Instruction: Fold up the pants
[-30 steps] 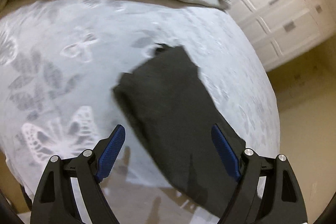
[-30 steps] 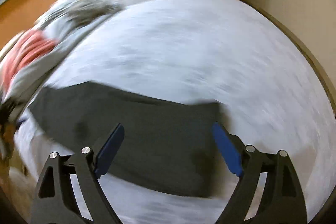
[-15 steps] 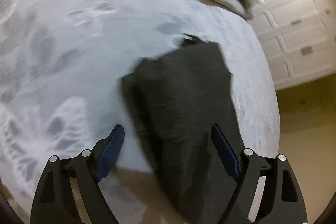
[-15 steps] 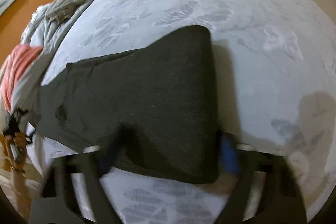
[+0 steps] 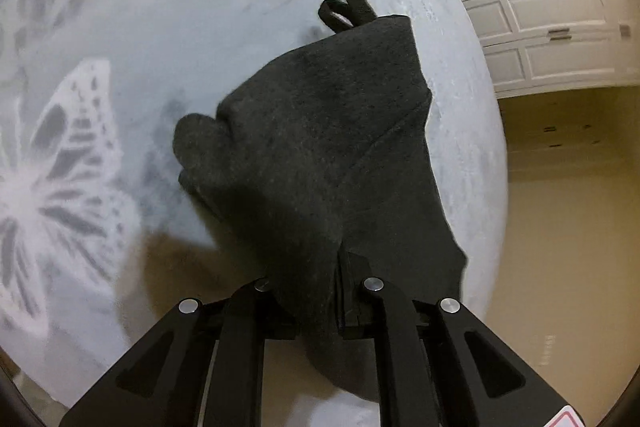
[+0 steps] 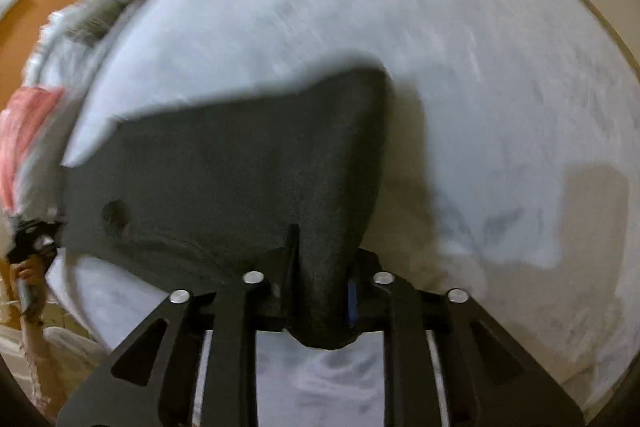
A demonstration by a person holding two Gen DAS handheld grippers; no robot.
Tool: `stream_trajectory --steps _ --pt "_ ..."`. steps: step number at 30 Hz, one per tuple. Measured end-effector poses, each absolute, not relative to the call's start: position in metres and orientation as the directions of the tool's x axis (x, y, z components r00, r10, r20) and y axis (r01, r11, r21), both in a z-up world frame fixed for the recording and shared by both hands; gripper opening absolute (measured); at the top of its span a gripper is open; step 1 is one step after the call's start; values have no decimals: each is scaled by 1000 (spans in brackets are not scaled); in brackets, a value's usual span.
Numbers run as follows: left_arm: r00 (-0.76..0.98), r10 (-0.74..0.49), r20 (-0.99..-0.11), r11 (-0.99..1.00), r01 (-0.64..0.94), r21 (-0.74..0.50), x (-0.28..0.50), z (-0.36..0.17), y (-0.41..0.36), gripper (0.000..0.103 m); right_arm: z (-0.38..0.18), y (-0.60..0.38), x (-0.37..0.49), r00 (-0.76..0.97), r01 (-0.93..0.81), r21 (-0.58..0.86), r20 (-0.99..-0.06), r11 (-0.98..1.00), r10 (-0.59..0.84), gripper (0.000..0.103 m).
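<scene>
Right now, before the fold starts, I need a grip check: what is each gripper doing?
Left gripper: just closed on the dark pants.
Right gripper: shut on the pants.

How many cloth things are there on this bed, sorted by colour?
Dark grey: 1, the pants, pinched in both the left claw and the right claw.
Pale butterfly print: 1, the bedspread.
Light grey: 1, a rumpled heap, too blurred to sort further.
Pink-red: 1, a cloth at the edge.
Total: 4
</scene>
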State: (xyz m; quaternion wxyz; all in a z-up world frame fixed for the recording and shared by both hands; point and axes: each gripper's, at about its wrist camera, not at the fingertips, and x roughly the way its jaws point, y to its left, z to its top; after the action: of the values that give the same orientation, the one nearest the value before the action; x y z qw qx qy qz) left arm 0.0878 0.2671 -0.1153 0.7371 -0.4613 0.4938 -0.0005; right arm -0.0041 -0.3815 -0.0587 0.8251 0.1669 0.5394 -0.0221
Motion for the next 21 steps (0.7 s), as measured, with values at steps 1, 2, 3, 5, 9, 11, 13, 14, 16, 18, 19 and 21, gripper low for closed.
stream_trajectory --steps 1,2,3,5,9,11,13,14,16,18,19,21 --pt "517 -439 -735 595 -446 -669 89 -109 264 12 -48 -381 -5 431 225 231 -895 947 116 26" --pt "519 -426 -741 607 -443 -660 90 -106 262 13 -38 -381 -8 457 242 206 -886 948 76 29" --pt "521 -415 -746 609 -450 -653 90 -104 260 16 -18 -378 -15 522 274 140 -852 951 -25 33" --pt "519 -404 -754 589 -483 -648 91 -108 253 29 12 -361 -25 635 272 43 -758 961 -146 42" --pt "540 -390 -746 572 -492 -656 98 -109 249 29 8 -286 -6 669 -19 143 -734 990 119 52" --pt "553 -372 -745 589 -479 -650 101 -102 246 29 -17 -233 16 585 -126 136 -790 983 184 52" --pt "558 -350 -752 618 -466 -633 102 -100 245 24 -31 -192 31 564 -197 67 -808 978 170 52" --pt "556 -341 -758 633 -461 -622 102 -98 246 23 -37 -178 35 559 -221 40 -813 974 160 52" --pt "549 -333 -767 651 -454 -608 106 -100 246 22 -53 -160 52 529 -235 27 -835 971 152 51" --pt "542 -345 -767 648 -453 -612 111 -102 247 22 -75 -152 71 497 -194 74 -853 978 163 46" --pt "535 -355 -767 642 -457 -616 111 -105 251 22 -83 -154 78 506 -175 69 -849 982 150 41" --pt "528 -373 -763 632 -458 -625 113 -108 254 22 -75 -160 84 540 -150 74 -829 986 145 14"
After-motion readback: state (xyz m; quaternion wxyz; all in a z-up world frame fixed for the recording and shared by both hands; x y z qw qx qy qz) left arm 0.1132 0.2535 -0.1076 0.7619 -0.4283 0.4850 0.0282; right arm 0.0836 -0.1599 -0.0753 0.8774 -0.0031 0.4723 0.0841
